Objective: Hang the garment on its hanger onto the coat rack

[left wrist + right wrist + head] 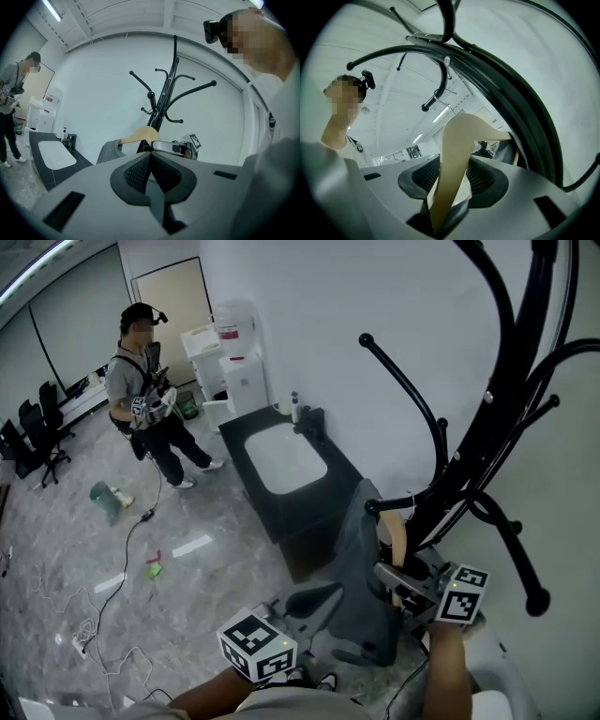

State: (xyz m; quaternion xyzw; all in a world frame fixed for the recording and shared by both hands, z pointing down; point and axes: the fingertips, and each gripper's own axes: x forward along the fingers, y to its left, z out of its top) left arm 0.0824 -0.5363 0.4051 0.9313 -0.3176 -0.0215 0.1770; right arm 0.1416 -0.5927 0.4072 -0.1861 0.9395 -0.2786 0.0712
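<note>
The black coat rack (487,418) rises at the right with curved arms. A grey garment (361,568) hangs on a pale wooden hanger (397,540) close beside the rack's lower arms. My right gripper (389,577) is shut on the hanger (457,154), whose wood runs up between the pads, with the rack's arms (506,103) just above. My left gripper (314,604) hovers lower left of the garment, apart from it. In the left gripper view its jaws (150,161) are shut with nothing between them, facing the hanger (140,136), garment (108,151) and rack (164,98). I cannot make out the hanger's hook.
A dark cabinet with a white sink (286,460) stands against the wall left of the rack. A water dispenser (239,362) is further back. Another person (145,390) stands on the marble floor. Cables (103,615) trail across the floor, and office chairs (37,432) are at far left.
</note>
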